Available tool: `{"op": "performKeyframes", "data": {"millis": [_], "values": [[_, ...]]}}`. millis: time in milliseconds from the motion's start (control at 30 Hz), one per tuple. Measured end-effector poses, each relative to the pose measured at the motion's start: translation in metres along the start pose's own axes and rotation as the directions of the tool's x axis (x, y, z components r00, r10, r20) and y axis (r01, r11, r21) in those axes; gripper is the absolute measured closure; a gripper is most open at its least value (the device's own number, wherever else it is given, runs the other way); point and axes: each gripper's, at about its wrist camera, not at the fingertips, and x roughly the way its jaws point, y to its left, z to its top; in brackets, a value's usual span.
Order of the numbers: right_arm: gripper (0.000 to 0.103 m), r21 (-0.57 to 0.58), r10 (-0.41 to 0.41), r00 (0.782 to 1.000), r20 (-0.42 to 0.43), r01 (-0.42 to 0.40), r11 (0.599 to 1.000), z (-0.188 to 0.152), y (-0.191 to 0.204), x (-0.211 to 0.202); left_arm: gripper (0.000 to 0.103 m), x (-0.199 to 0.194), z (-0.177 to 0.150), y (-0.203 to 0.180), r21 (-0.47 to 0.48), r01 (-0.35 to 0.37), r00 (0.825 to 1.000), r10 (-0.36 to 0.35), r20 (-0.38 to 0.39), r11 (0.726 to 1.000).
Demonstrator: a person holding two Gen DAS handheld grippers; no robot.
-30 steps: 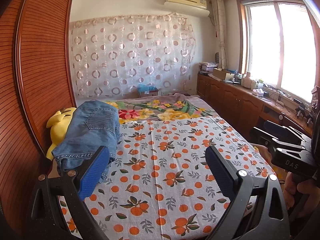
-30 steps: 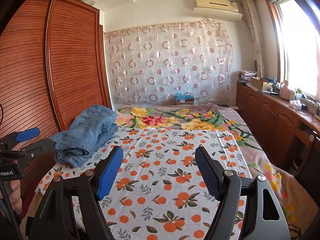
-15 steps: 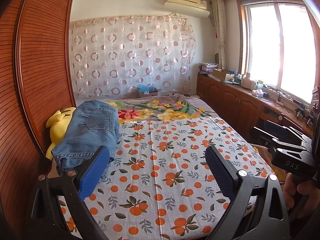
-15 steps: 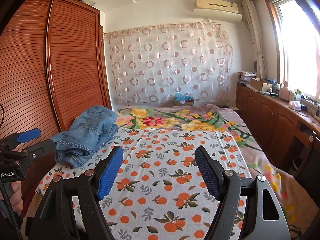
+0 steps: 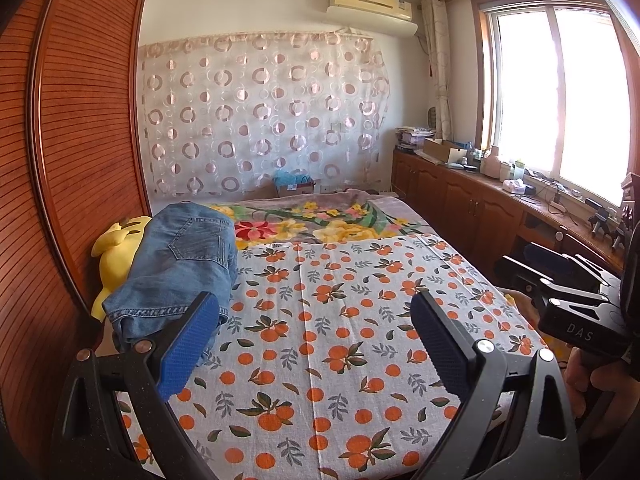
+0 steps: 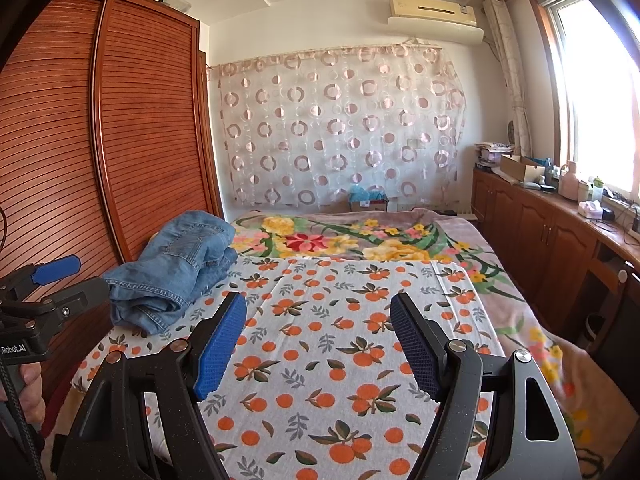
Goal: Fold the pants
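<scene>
The jeans (image 5: 180,264) lie bunched at the far left of the bed (image 5: 320,360), against a yellow plush toy (image 5: 116,256) beside the wardrobe (image 5: 80,140). The left hand-held gripper (image 5: 314,334) and right hand-held gripper (image 6: 318,334) both hover over the orange-print sheet, jaws spread wide, holding nothing.

Place: a bedroom in a home.
Bed (image 6: 360,360): big, in the middle, with an orange-fruit sheet.
Wardrobe (image 6: 120,140): tall brown wood, left of the bed.
Curtain (image 6: 340,128): circle pattern, on the wall behind the bed.
Window (image 5: 560,92): bright, right of the bed.
Cupboards (image 6: 540,236): low, wooden, under the window.
Air cooler (image 6: 434,12): high above the curtain.
</scene>
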Motion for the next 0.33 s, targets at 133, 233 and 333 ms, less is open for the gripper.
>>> {"op": "performKeyframes", "data": {"millis": [133,233,333], "values": [[0.027,0.001,0.000,1.000,0.000,0.000,1.000,0.0000,0.0001,0.0002,0.006,-0.0001,-0.0002,0.0006,0.000,0.000,1.000,0.000,0.000,1.000],[0.027,0.001,0.000,1.000,0.000,0.000,1.000,-0.0005,0.0000,0.0000,0.006,-0.0001,-0.0004,0.0007,0.000,0.000,1.000,0.000,0.000,1.000],[0.027,0.000,0.000,1.000,0.000,0.000,1.000,-0.0005,0.0000,0.0000,0.006,0.0002,-0.0001,-0.0006,-0.001,-0.001,1.000,0.001,0.000,1.000]]}}
